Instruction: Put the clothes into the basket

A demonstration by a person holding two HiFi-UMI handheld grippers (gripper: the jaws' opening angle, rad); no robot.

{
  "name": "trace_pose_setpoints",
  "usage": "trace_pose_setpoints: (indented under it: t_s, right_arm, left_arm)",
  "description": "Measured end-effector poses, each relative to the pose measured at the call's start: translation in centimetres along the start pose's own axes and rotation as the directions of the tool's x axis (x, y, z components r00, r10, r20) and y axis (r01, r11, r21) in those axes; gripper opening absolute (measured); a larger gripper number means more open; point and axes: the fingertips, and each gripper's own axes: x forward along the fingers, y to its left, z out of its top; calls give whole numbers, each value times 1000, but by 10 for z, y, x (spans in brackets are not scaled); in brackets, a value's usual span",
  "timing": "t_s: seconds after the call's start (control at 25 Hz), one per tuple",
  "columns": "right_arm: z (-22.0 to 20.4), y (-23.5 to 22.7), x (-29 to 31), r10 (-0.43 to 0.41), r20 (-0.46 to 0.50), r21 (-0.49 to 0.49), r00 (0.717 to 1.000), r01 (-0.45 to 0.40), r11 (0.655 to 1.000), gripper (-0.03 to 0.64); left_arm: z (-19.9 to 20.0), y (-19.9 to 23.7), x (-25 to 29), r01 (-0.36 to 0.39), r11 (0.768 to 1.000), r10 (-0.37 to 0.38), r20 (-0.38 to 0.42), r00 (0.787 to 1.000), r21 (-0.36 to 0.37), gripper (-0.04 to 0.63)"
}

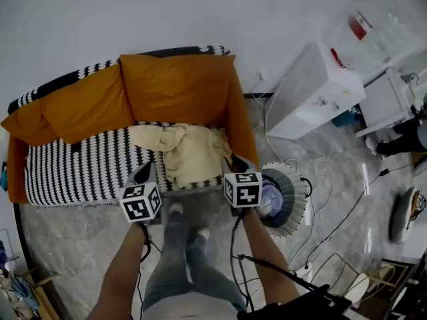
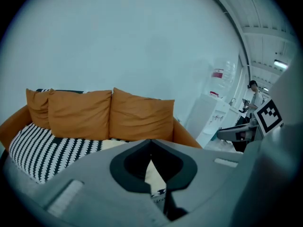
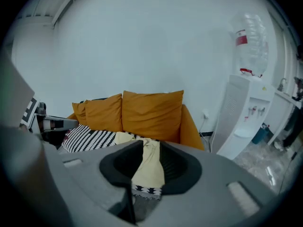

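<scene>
Holds left gripper (image 1: 142, 172) off the sofa's (image 1: 80, 172) front edge, at 7 o'clock from the cream garment (image 1: 190, 152); jaws parted by a narrow slit, pinching nothing. Finds that garment crumpled on the seat, below the orange cushions (image 1: 177, 89). Holds right gripper (image 1: 238, 164) at the garment's 5 o'clock, jaws about half spread, likewise empty and touching nothing. Shows basket (image 1: 293, 202) on the floor at 3 o'clock from the right gripper, bluish clothes (image 1: 270, 199) inside.
</scene>
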Motion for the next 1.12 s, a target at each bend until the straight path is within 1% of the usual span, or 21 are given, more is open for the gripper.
trace_pose_setpoints:
  t_s: [0.28,0.48,0.64,0.84,1.04,1.12]
  right_arm:
    - [-1,27,63,15,-51,-7,999,-15,1000,117]
    - [-12,30,101,9,-95,1,995,-9,1000,117]
    - [-24,29,138,-4,-132,20,991,7,1000,117]
    - [-43,29,180,-15,-172,68,985,27,997,117]
    - [-66,18,219,-59,-212,73,975,76,994,117]
    - [-75,12,233,-75,-227,89,971,97,991,117]
  left_arm:
    - [-14,60,26,-50,998,49,-34,998,-45,-6]
    - [-23,87,57,-52,997,49,-68,996,-54,-6]
    - [-35,105,87,-41,997,35,-105,994,-63,-6]
    - [-54,132,119,-54,996,42,-156,987,-69,-6]
    - [-70,153,153,-61,995,46,-185,982,-76,-6]
    - [-76,160,166,-63,995,47,-196,979,-77,-6]
